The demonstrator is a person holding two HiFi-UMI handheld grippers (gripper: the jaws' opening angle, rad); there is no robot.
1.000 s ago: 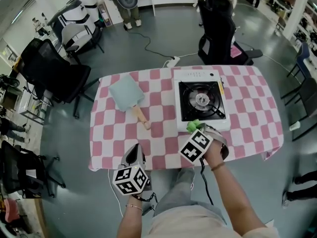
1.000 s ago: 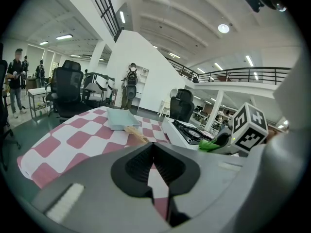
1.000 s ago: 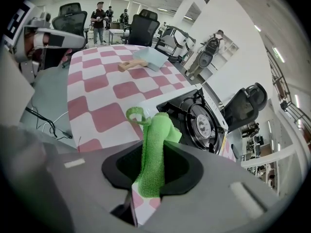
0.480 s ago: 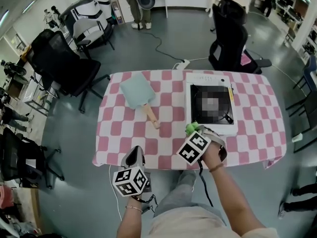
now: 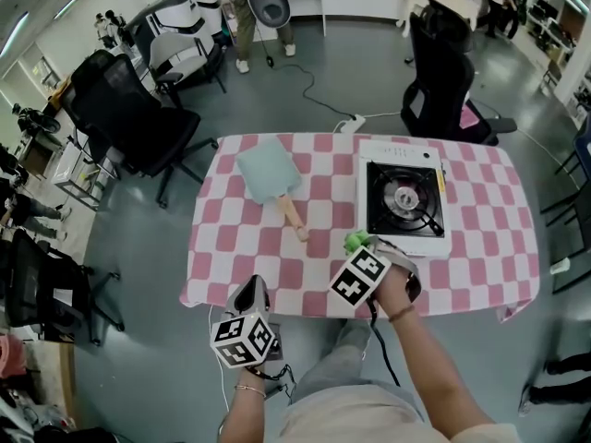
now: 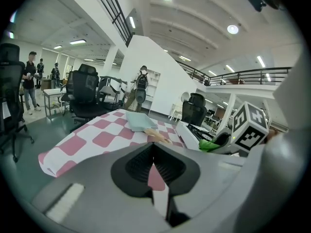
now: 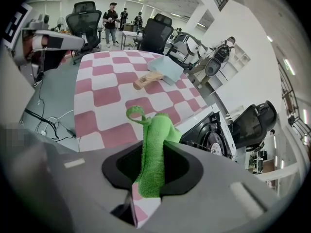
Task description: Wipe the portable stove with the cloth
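The right gripper (image 5: 358, 247) has its fingers clamped on the green cloth (image 7: 154, 144), held just off the near-left corner of the portable stove (image 5: 404, 209); contact with the stove cannot be told. The stove sits on the checked surface (image 5: 249, 247), and the wiping looks barely begun, if at all, so the top and sides likely remain. The left gripper (image 5: 251, 293), fingers pressed together on nothing, hovers well left of the stove.
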